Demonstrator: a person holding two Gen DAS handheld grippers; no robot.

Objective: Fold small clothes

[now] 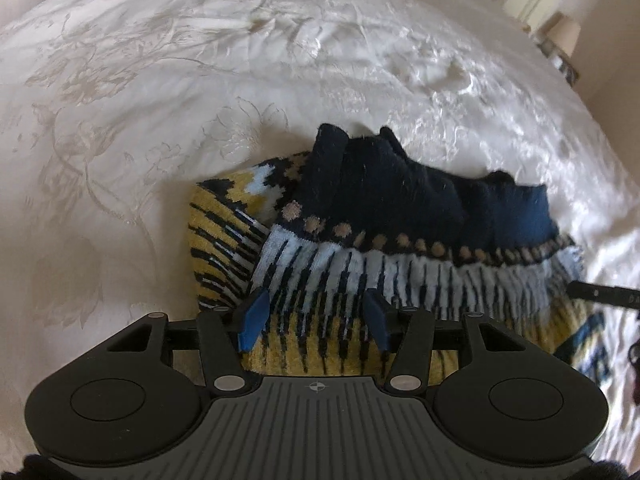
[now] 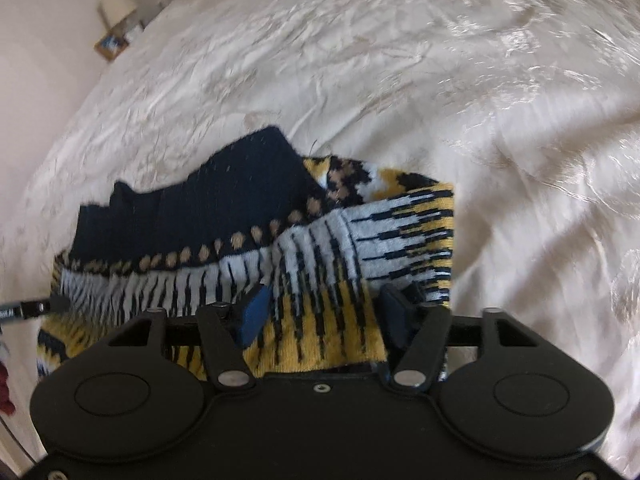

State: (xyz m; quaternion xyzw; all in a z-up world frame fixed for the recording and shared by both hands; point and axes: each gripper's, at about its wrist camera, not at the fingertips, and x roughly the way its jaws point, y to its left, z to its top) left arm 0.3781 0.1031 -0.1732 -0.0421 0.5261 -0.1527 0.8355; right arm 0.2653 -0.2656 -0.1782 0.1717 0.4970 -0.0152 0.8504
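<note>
A small knitted sweater [image 1: 400, 200] lies bunched on the bed, navy at the top, with a row of tan dots, then white-and-black stripes and yellow-and-black stripes. My left gripper [image 1: 316, 316] hovers over its striped part, blue pads apart, with fabric running under and past both pads. In the right wrist view the same sweater [image 2: 200, 208] shows a folded-over corner on the right. My right gripper [image 2: 320, 312] has a bunch of the yellow knit filling the gap between its pads, and a striped fold lies over its right finger. A black tip of each gripper shows in the other's view.
A cream floral bedspread [image 1: 200, 80] [image 2: 440, 60] spreads out on all sides, wrinkled and shiny. A lamp [image 1: 560, 36] [image 2: 116, 4] and a small picture frame [image 2: 110, 44] stand beside the bed. Something dark red [image 2: 6, 384] sits at the left edge.
</note>
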